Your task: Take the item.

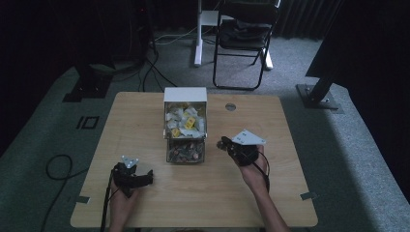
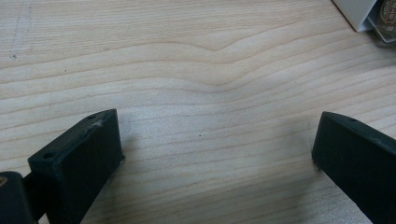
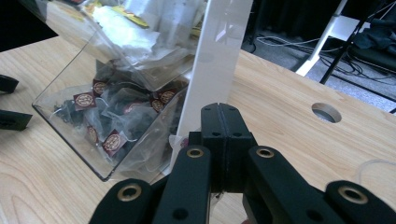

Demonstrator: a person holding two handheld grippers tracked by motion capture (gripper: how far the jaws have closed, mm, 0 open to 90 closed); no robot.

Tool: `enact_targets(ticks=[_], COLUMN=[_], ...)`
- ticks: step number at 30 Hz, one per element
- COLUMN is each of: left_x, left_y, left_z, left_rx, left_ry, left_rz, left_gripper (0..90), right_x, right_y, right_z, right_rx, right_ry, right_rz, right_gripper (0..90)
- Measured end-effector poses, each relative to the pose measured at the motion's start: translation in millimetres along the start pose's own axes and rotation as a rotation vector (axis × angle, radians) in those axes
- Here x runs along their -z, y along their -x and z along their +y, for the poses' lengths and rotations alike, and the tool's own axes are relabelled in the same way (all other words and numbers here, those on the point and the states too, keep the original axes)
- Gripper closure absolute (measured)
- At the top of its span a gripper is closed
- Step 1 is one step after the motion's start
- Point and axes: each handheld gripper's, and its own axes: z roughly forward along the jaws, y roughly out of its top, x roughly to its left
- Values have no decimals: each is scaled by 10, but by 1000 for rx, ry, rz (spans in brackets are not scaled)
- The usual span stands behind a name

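A clear two-tier dispenser (image 1: 185,126) with a white back stands at the middle of the wooden table (image 1: 145,111). Its upper bin (image 1: 185,120) holds white and yellow sachets. The lower bin (image 3: 112,126) holds dark tea bags with red round labels. My right gripper (image 1: 224,143) is shut just right of the lower bin, and its jaws (image 3: 223,119) are pressed together beside the white side panel (image 3: 219,60) with nothing seen between them. My left gripper (image 1: 146,175) rests low over bare wood at the front left, open and holding nothing (image 2: 217,135).
A round cable hole (image 1: 230,107) lies in the table behind the right gripper. A folding chair (image 1: 244,38), a white desk leg (image 1: 198,34) and black stand bases (image 1: 319,94) sit on the carpet beyond. A cable (image 1: 58,166) loops on the floor at left.
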Motion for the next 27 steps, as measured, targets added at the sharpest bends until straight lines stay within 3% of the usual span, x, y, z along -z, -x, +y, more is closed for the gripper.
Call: enact_targets(ticks=[27], left_x=[0], left_y=[1], left_z=[0], left_rx=[1], left_ry=[1], left_rz=[0], left_gripper=[21], right_x=[30], right_y=[211], right_z=[47], right_rx=[-36], right_ry=[14], right_rz=[-40], right_gripper=[900])
